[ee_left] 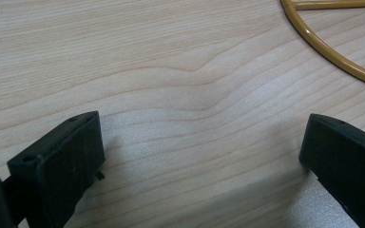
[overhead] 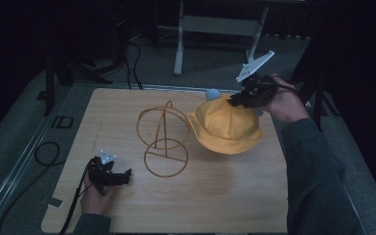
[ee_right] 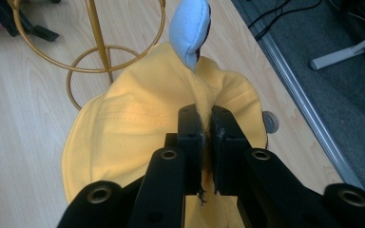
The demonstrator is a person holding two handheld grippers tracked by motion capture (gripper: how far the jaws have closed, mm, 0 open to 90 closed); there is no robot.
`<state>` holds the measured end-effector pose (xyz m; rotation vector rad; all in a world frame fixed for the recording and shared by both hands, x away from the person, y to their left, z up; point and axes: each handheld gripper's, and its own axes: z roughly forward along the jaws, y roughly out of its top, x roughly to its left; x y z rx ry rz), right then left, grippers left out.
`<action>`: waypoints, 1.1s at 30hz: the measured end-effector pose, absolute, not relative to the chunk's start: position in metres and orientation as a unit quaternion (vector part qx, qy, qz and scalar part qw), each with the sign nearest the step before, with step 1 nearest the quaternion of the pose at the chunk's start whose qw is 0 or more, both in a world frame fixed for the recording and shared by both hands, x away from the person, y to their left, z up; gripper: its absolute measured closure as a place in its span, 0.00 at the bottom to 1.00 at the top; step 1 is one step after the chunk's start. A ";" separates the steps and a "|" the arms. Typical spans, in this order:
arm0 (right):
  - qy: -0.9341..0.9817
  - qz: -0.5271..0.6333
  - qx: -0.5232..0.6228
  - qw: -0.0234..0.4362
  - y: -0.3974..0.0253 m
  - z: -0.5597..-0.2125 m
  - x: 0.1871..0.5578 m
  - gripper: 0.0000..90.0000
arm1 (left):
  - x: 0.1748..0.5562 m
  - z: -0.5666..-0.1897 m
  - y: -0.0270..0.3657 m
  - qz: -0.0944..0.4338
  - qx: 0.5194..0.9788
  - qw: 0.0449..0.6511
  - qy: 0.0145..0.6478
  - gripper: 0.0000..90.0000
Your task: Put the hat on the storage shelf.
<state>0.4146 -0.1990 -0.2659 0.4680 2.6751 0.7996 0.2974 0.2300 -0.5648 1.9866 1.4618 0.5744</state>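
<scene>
A yellow bucket hat (overhead: 223,126) with a pale blue ear (overhead: 212,93) on its crown hangs tilted over the right of the wooden table (overhead: 225,196). My right gripper (overhead: 235,99) is shut on a pinched fold of the crown; in the right gripper view the jaws clamp the yellow fabric (ee_right: 123,137) just below the blue ear (ee_right: 190,31). A gold wire hat stand (overhead: 164,137) stands mid-table, left of the hat. My left gripper (overhead: 126,175) rests open on the table near the front left, its jaws wide apart over bare wood (ee_left: 195,95), the stand's base ring (ee_left: 332,52) beyond.
A black cable (overhead: 49,152) loops on the grey floor left of the table. A white metal frame leg (overhead: 178,44) stands behind the table. The table's far edge lies close behind the hat.
</scene>
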 end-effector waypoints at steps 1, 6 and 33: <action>0.933 0.281 0.163 0.155 -0.199 -0.264 0.414 0.93 | 0.297 -0.565 0.230 0.216 0.748 0.300 0.551 0.01; 0.932 0.284 0.160 0.158 -0.199 -0.256 0.413 0.93 | 0.297 -0.565 0.230 0.216 0.748 0.300 0.551 0.01; 0.917 0.330 0.148 0.168 -0.187 -0.224 0.413 0.93 | 0.297 -0.565 0.230 0.217 0.748 0.301 0.551 0.01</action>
